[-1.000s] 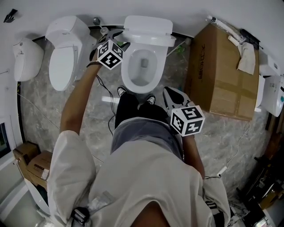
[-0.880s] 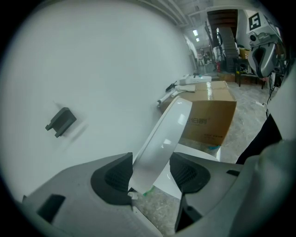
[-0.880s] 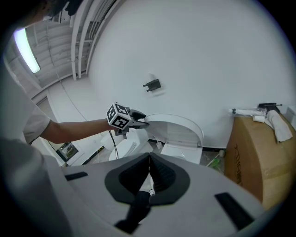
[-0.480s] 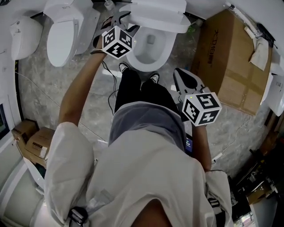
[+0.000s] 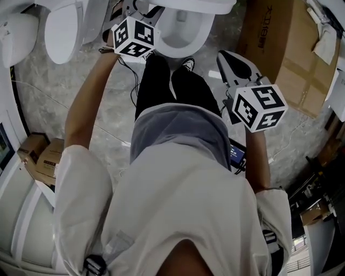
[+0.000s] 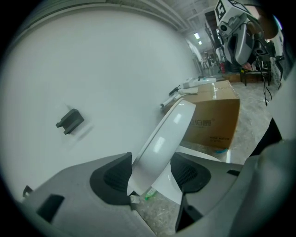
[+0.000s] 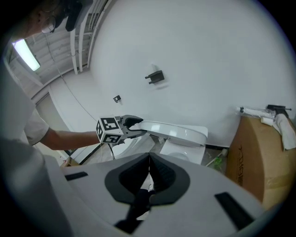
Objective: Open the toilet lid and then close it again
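Note:
The white toilet lid (image 5: 188, 5) stands partly raised over the open bowl (image 5: 183, 32). My left gripper (image 5: 137, 7) straddles the lid's left rim. In the left gripper view the lid (image 6: 166, 134) fills the gap between the jaws of my left gripper (image 6: 150, 177). These jaws have just been opening and stand wide, so they are not clamped on it. The right gripper view shows the left gripper (image 7: 133, 125) on the edge of the lid (image 7: 173, 132). My right gripper (image 5: 230, 58) hangs right of the bowl, apart from it. The right gripper (image 7: 149, 159) has its pads together and holds nothing.
The person's legs (image 5: 161, 81) stand right in front of the bowl. A second toilet (image 5: 62, 29) with its lid shut stands on the left. A large cardboard box (image 5: 280, 48) stands on the right. Small boxes (image 5: 43, 156) sit by the left wall. Cables lie on the marble floor.
The head view has dipped, so the toilet has slid to the top edge. The left gripper has stayed on the lid's rim. The right gripper has shifted a little to the right.

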`<state>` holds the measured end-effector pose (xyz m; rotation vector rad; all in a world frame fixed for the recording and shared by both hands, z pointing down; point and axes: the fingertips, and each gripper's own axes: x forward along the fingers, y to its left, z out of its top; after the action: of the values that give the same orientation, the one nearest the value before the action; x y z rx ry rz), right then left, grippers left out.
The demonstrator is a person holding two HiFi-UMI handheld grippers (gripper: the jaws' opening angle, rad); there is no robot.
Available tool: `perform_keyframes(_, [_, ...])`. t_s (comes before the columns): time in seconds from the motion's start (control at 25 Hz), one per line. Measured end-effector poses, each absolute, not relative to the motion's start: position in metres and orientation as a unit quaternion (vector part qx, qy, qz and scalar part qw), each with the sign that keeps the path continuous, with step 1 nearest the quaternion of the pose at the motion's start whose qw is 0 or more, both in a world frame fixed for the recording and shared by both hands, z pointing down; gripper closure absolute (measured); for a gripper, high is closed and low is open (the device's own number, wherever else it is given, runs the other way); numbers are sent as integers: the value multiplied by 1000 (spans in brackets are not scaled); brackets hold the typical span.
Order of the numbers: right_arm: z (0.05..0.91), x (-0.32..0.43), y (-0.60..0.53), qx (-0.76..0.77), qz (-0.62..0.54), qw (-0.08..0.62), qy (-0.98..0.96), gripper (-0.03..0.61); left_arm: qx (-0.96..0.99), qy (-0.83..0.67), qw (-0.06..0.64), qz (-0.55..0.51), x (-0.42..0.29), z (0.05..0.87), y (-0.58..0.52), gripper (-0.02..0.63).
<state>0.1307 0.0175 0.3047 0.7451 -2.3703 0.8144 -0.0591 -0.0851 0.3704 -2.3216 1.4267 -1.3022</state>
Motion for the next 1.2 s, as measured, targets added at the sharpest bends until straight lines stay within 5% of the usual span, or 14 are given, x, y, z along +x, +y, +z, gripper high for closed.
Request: perform_keyframes(1.2, [370, 150, 28, 287, 364, 286, -838, 568, -757, 431, 118, -477, -43, 441, -15, 379])
